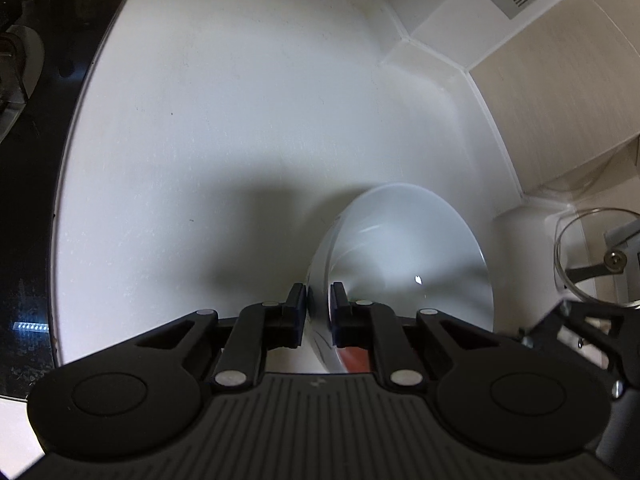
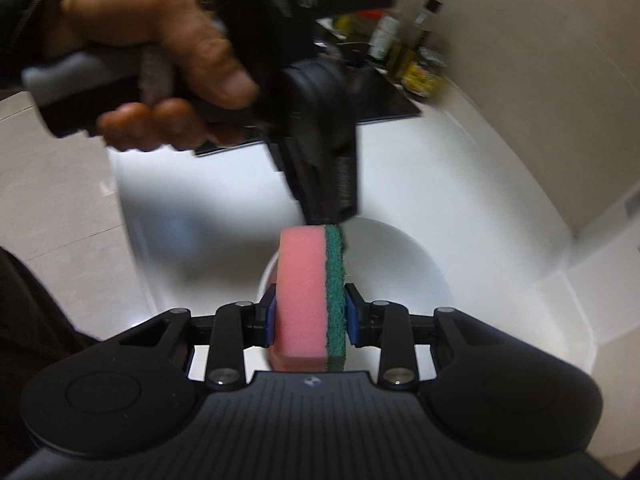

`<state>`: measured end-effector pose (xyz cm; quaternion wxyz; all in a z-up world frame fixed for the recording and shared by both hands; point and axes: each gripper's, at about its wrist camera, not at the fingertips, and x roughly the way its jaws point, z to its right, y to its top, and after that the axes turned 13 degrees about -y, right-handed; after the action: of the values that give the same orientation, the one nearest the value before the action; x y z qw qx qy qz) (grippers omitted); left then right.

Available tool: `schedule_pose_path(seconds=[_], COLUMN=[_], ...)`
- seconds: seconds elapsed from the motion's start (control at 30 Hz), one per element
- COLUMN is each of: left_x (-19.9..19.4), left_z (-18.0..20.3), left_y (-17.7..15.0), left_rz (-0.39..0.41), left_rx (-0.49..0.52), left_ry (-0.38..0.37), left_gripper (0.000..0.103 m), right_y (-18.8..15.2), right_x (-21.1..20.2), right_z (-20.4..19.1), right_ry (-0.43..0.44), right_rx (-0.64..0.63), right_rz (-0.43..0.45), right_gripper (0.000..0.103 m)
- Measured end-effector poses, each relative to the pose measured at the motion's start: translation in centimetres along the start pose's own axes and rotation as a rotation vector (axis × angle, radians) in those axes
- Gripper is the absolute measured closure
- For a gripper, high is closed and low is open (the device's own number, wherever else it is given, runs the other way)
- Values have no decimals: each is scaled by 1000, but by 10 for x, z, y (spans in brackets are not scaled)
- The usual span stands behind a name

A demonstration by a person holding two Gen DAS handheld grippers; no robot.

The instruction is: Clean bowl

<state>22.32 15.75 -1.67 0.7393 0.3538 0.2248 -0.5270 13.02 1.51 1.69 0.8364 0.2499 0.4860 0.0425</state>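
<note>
Right now left tool [image 1: 319, 300] is clamped on the rim of the white bowl [image 1: 408, 248], holding it tilted over the white bench [image 1: 220, 120]. Right tool [image 2: 310, 312] grips a sponge [image 2: 304, 300], pink foam on the left, green scrub face on the right, its far end at the bowl's [image 2: 396, 264] rim. Person's left hand [image 2: 160, 64] wraps the left tool's handle, blurred. Black cooktop [image 1: 36, 160] at left, bottles [image 2: 412, 56] behind, glass jar [image 1: 580, 256] at right.

Bowl [image 1: 404, 264] on the surface [image 1: 224, 120], its rim between the left hand-held gripper [image 1: 319, 300] fingers; sponge [image 2: 310, 300] above it; cooktop [image 1: 28, 200] left; bottles [image 2: 404, 44] behind.
</note>
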Motion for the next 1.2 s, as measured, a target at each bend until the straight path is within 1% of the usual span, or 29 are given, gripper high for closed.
schedule_pose_path(seconds=[0.1, 0.2, 0.33, 0.47, 0.6, 0.7, 0.73, 0.77, 0.8, 0.9, 0.97, 1.03, 1.13, 1.2], left_x=[0, 1, 2, 4, 3, -3, -5, -8, -10, -10, -5, -1, 12, 21], left_z=[0, 0, 2, 3, -1, -4, -5, -6, -8, -8, -6, 0, 9, 15], left_y=[1, 2, 3, 2, 0, -14, -19, -26, -33, -43, -41, -35, -12, 2], left_rz=[8, 10, 16, 12, 39, 60, 68, 84, 107, 155, 160, 146, 75, 47], left_rx=[4, 12, 10, 9, -59, -123, -136, -159, -188, -230, -203, -142, -34, 21], left_ry=[0, 3, 5, 5, -1, -2, -8, -15, -20, -16, -7, 9, 20, 27], left_gripper=[93, 93, 93, 93, 92, 92, 89, 87, 86, 85, 87, 89, 91, 93], right_y=[-4, -11, -12, -6, 3, 7, 7, 8, 9, 11, 12, 12, 6, 4], right_x=[-4, -13, -22, -24, -21, -21, -22, -22, -22, -23, -24, -21, -16, -12], right_z=[-1, -4, -9, -20, -32, -31, -32, -33, -33, -37, -39, -39, -35, -29], right_ry=[31, 43, 53, 27, -6, -15, -22, -27, -32, -46, -47, -31, 0, 8], right_rx=[-70, -209, -308, -344, -347, -336, -336, -335, -333, -343, -360, -386, -466, -499], right_rz=[9, 12, 11, -26, -61, -88, -94, -98, -99, -94, -87, -83, -71, -81], right_gripper=[75, 75, 75, 75, 75, 75, 75, 75, 75, 75, 75, 75, 75, 75])
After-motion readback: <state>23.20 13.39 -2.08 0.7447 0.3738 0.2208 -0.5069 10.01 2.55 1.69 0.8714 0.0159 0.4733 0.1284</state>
